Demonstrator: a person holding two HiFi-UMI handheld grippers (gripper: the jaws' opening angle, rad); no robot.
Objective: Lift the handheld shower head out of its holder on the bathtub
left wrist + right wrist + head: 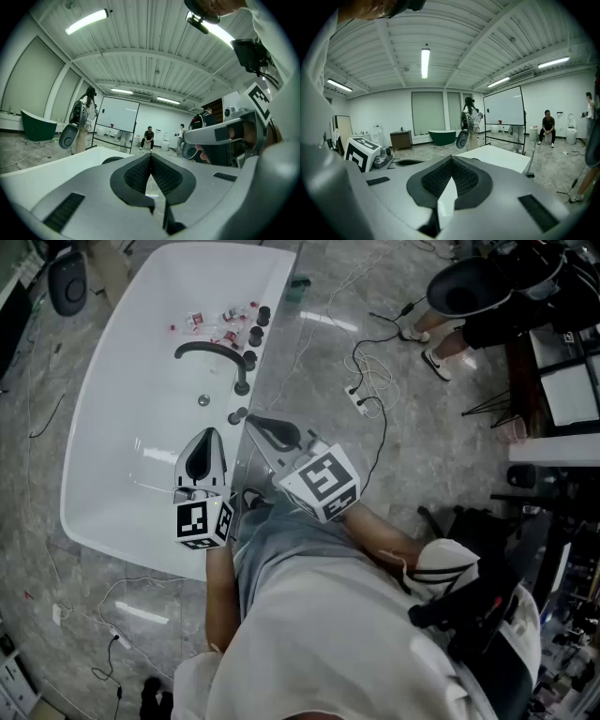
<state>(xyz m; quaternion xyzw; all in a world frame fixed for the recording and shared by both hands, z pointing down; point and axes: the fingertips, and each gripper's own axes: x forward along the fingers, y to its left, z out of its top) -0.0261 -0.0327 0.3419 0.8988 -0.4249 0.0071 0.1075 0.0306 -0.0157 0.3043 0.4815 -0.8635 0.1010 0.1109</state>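
Head view: left gripper [208, 439] and right gripper [258, 424] hover over the tub's [112, 381] near end. Black fittings [253, 336] line its right rim; the shower head cannot be told apart among them.
Left gripper view: jaws together, empty.
Right gripper view: jaws together, empty.

A white bathtub [112, 456] stands on a grey floor [422, 409], small black fittings [255, 335] upright along its right rim; which of them is the handheld shower head is too small to tell.
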